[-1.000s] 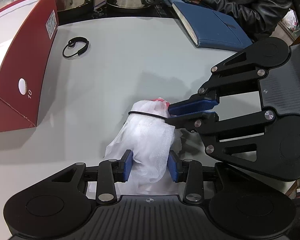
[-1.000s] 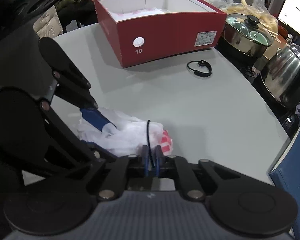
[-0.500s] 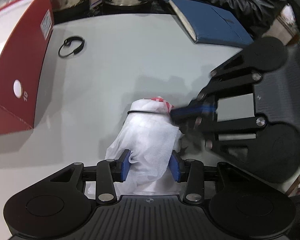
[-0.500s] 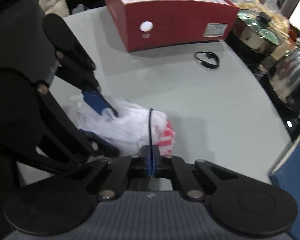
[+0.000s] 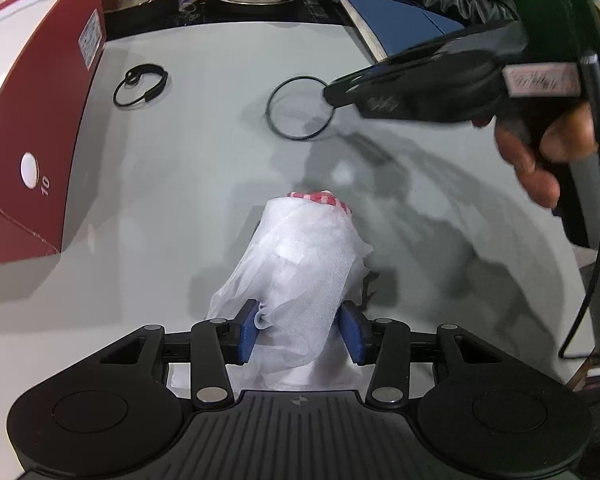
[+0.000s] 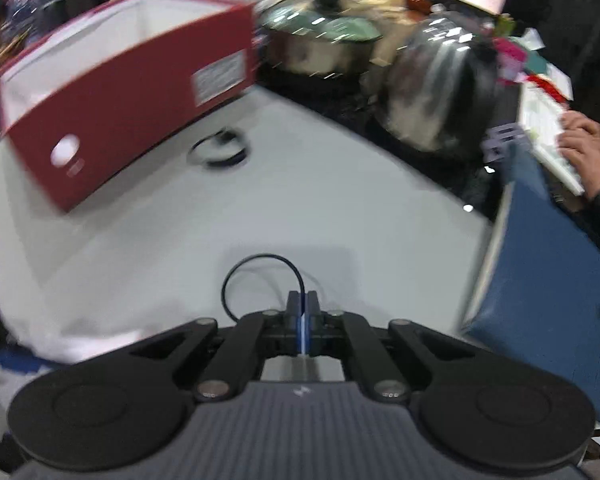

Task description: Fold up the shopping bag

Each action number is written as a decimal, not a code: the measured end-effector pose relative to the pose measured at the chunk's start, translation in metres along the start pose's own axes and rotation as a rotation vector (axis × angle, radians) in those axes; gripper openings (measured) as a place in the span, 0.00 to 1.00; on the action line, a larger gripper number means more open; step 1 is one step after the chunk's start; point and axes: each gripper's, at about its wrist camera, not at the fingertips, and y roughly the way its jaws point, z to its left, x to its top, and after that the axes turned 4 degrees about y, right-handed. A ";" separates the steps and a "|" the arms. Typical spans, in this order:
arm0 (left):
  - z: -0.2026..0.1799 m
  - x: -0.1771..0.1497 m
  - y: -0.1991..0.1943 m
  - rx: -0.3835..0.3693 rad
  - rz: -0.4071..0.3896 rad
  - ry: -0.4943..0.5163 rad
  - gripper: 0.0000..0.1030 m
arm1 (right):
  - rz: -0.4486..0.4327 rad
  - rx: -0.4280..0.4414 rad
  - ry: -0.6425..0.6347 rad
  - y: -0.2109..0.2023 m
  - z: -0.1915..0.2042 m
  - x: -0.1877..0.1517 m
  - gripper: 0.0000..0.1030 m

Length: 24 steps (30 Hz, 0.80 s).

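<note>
A rolled white plastic shopping bag (image 5: 304, 264) with a red-checked end lies on the grey table (image 5: 204, 168). My left gripper (image 5: 302, 330) is shut on the near end of the roll. My right gripper (image 6: 302, 306) is shut on a thin black elastic band (image 6: 256, 268) and holds it above the table, off the bag. In the left wrist view the band (image 5: 300, 108) hangs as an open ring from the right gripper's tips (image 5: 330, 94), beyond the bag. The right wrist view is blurred.
A red shoe box (image 5: 32, 140) stands at the left. Another black band (image 5: 140, 86) lies near it. A blue notebook (image 5: 396, 24), a pot (image 6: 320, 40) and a steel kettle (image 6: 436, 80) sit at the far edge. A person sits beyond.
The right gripper pulled the black band off the end of the rolled bag and moved up and away with it. The left gripper kept its hold on the bag.
</note>
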 end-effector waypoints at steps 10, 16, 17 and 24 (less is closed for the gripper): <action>0.001 0.002 -0.013 0.007 -0.028 -0.030 0.44 | 0.000 0.242 0.318 -0.051 -0.046 -0.025 0.77; 0.014 0.002 -0.060 0.035 -0.131 -0.075 0.45 | 0.023 0.234 0.396 -0.066 -0.031 -0.052 0.77; 0.018 0.002 -0.067 0.043 -0.143 -0.087 0.45 | 0.034 0.244 0.412 -0.066 -0.030 -0.054 0.77; 0.056 -0.015 -0.085 0.121 -0.148 -0.199 0.45 | 0.010 0.255 0.301 -0.081 0.002 -0.047 0.69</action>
